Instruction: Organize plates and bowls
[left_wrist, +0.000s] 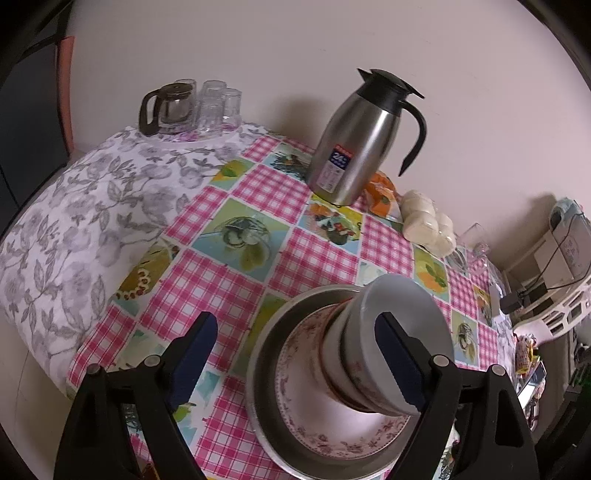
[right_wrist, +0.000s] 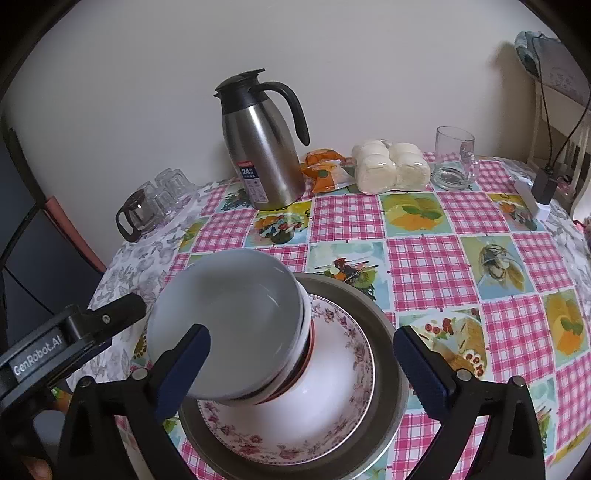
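Two grippers flank one stack, and that stack is what your next move turns on: a wide metal basin (right_wrist: 388, 332) on the checked tablecloth (right_wrist: 424, 266), a floral plate (right_wrist: 343, 417) lying in it, and nested bowls (right_wrist: 236, 314) rising from the plate's middle, their axis upright, a white bowl on top. Your right gripper (right_wrist: 303, 369) stands released with its fingers wide, left finger before the white bowl, right finger outside the basin's right rim, so the stack lies just ahead, slightly left of centre. Your left gripper (left_wrist: 295, 358) is also spread and holds nothing; the bowls (left_wrist: 373, 343) sit far over by its right finger, so the right hand looks better centred. You cannot count the nested bowls, the near rim of the basin is cut off, and whether either pad touches the bowl is unclear.
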